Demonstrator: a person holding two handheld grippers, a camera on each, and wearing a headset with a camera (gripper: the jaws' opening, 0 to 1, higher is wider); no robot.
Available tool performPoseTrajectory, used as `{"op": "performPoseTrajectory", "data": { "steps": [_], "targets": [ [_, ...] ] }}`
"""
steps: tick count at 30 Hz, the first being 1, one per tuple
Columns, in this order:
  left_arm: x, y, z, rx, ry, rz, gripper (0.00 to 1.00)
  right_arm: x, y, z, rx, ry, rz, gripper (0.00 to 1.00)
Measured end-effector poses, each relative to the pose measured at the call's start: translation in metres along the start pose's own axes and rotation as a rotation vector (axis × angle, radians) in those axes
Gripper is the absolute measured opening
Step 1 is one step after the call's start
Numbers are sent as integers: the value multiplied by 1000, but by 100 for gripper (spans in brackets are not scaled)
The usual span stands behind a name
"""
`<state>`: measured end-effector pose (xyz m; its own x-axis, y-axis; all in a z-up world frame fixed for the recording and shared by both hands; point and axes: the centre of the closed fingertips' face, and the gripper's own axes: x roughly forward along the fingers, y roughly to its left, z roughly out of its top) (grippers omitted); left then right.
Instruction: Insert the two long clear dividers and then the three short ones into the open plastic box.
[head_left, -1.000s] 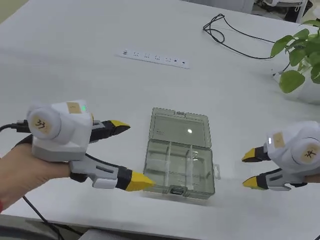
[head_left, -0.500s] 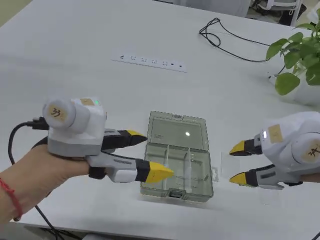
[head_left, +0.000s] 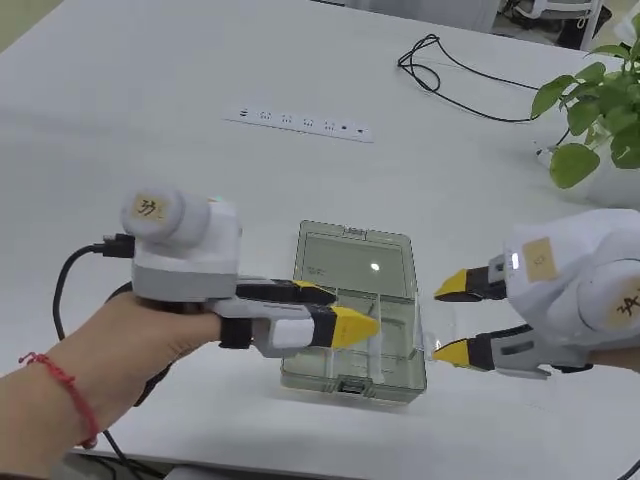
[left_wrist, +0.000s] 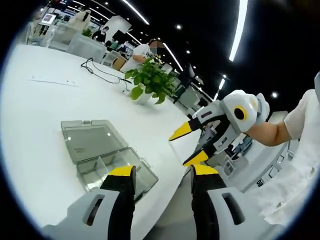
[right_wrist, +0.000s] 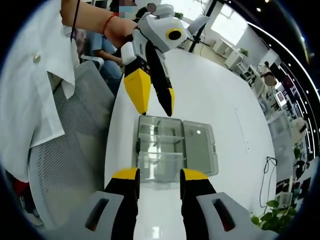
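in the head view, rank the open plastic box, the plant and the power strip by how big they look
1. open plastic box: largest, and nearest the camera.
2. plant: cut off by the frame edge, so its rank is unsure.
3. power strip: long but very thin, and farther away.

Smoky clear box (head_left: 395, 380) lies open, lid (head_left: 355, 262) flat, dividers (right_wrist: 160, 135) standing inside.

White table (head_left: 150, 80): open box (head_left: 357, 262), power strip (head_left: 298, 123)
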<state>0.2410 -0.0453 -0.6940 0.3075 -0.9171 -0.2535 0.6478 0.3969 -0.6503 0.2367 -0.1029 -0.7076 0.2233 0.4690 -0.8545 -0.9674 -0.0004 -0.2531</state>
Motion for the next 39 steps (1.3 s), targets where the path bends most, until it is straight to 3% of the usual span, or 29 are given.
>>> {"op": "performPoseTrajectory", "data": {
  "steps": [14,22,39],
  "targets": [
    [25,-23,-13,-162,24,-79,23,-4,6,21,-5,-27,-10,33],
    [32,-31,-13,-205,22,-105,13,-4,11,28,-26,-27,-5,33],
    [36,-35,-16,-245,18,-123,0,-6,13,29,-52,-11,-17,33]
  ]
}}
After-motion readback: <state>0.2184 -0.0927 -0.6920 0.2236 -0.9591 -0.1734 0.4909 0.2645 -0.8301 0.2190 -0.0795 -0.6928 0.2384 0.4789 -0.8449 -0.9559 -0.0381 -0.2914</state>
